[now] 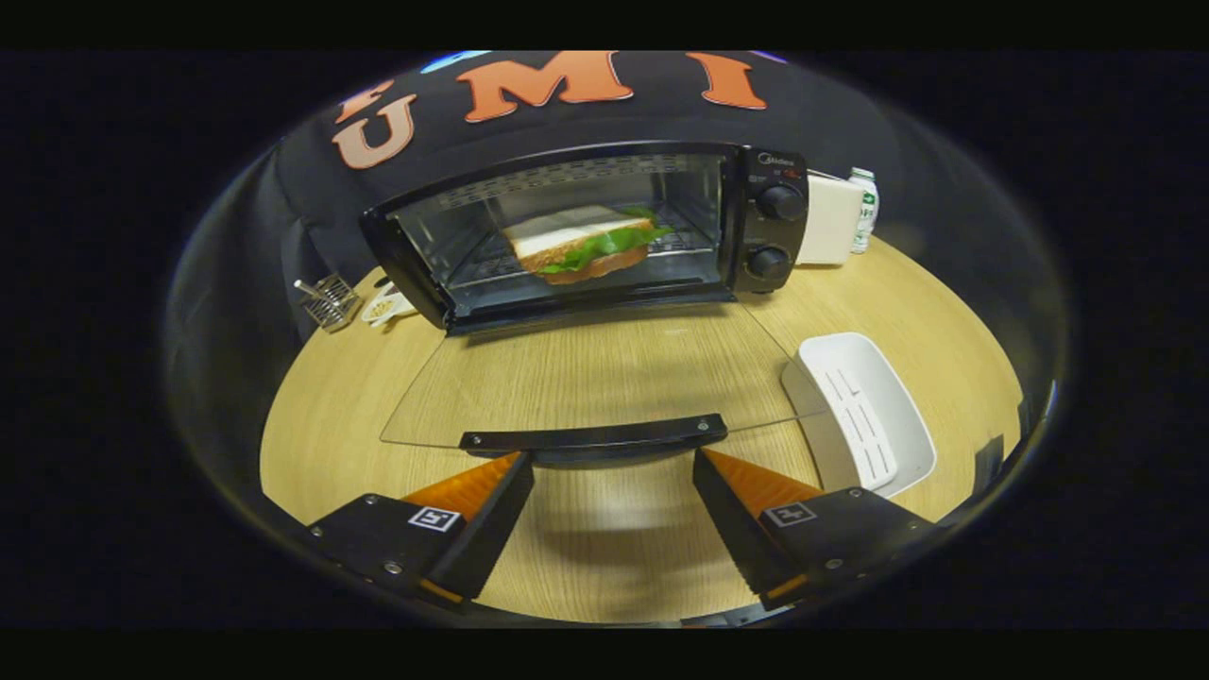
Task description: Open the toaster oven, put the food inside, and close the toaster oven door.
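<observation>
1. Tongs (612,463): the two fingers are spread wide apart and pinch nothing. Their tips lie just short of the door handle, one toward each end of it; whether either tip touches the handle cannot be told.
2. Toaster oven (586,231): a black countertop unit standing on the desk (604,557), beyond the fingers and in front of the booth's dark cloth wall. Two round control knobs (780,202) sit one above the other on its right-hand panel.
3. Glass door (595,378): fully folded down, lying roughly flat and level over the desk, so that the wood grain shows through the pane. It extends from the oven's lower edge toward the tongs.
4. Door handle (593,436): a dark curved bar along the door's free edge, just ahead of the fingertips.
5. Sandwich (587,244): the food is inside the oven cavity, resting on the wire rack. It shows white bread slices, green lettuce at its right side and a browner lower layer.
6. White tray (864,416): an oblong dish with slotted ribs on its floor, lying on the desk to the right of the open door, beside the right finger.
7. Small wire rack (329,300) and a white dish (387,307): on the desk left of the oven.
8. White box (829,219) and a small bottle (863,208): standing just right of the oven, the bottle behind the box.
</observation>
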A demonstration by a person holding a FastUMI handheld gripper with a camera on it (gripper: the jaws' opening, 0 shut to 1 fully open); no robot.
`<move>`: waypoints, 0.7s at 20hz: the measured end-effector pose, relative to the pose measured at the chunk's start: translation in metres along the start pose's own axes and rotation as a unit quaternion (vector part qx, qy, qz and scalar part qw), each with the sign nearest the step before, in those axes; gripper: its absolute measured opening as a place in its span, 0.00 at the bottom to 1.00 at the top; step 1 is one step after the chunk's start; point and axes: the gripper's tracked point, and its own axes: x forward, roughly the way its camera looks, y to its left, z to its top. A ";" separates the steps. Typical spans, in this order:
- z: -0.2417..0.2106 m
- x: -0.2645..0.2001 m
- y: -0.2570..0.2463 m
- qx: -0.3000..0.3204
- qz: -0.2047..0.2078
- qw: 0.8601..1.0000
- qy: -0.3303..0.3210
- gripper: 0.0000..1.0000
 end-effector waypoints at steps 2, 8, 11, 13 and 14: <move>0.000 -0.003 0.000 -0.002 -0.005 1.000 0.003 1.00; 0.025 -0.020 0.002 0.002 -0.002 1.000 -0.018 1.00; 0.048 -0.031 0.004 0.014 0.005 0.999 -0.034 1.00; 0.066 -0.035 0.007 0.028 0.017 0.998 -0.052 1.00; 0.075 -0.036 0.008 0.033 0.021 0.998 -0.059 1.00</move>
